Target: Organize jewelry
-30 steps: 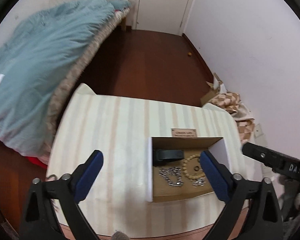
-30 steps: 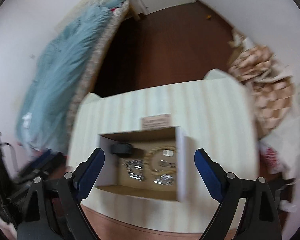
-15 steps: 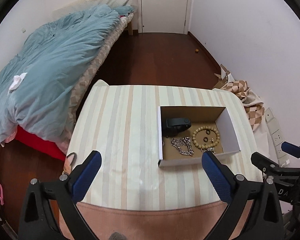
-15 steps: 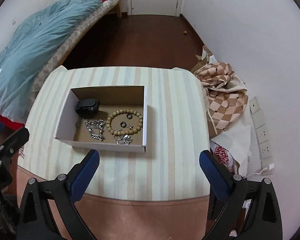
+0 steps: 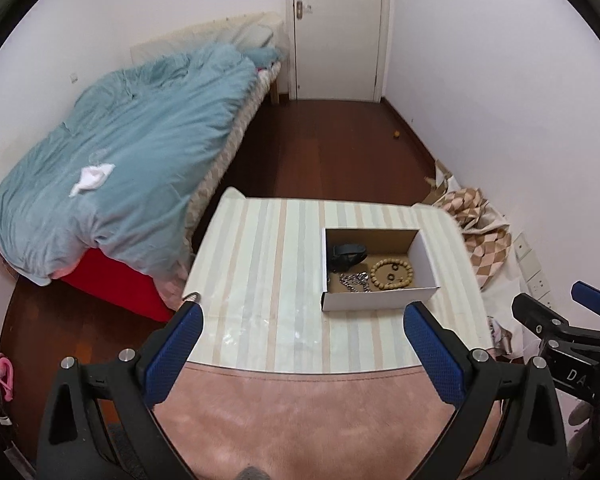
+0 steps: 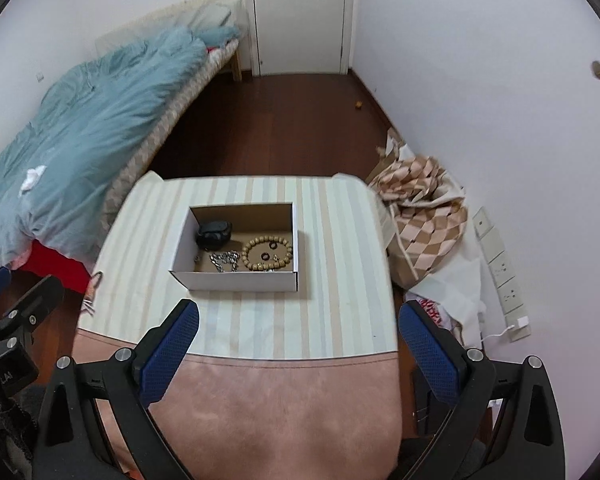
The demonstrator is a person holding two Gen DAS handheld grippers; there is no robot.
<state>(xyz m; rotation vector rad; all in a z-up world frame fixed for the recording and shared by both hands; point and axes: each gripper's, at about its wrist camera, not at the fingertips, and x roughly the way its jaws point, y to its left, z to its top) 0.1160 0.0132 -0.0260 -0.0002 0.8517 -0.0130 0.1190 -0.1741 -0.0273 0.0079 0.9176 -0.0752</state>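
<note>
A bed with a blue duvet stands left of a white door

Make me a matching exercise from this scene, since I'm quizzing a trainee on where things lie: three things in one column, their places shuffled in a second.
Things:
1. bead bracelet
2. black pouch
3. silver chain

Places:
A. far left corner of the cardboard box
B. right part of the box floor, ringed around two small rings
C. near the box's front wall, between the other two

Pairs: 1-B, 2-A, 3-C
</note>
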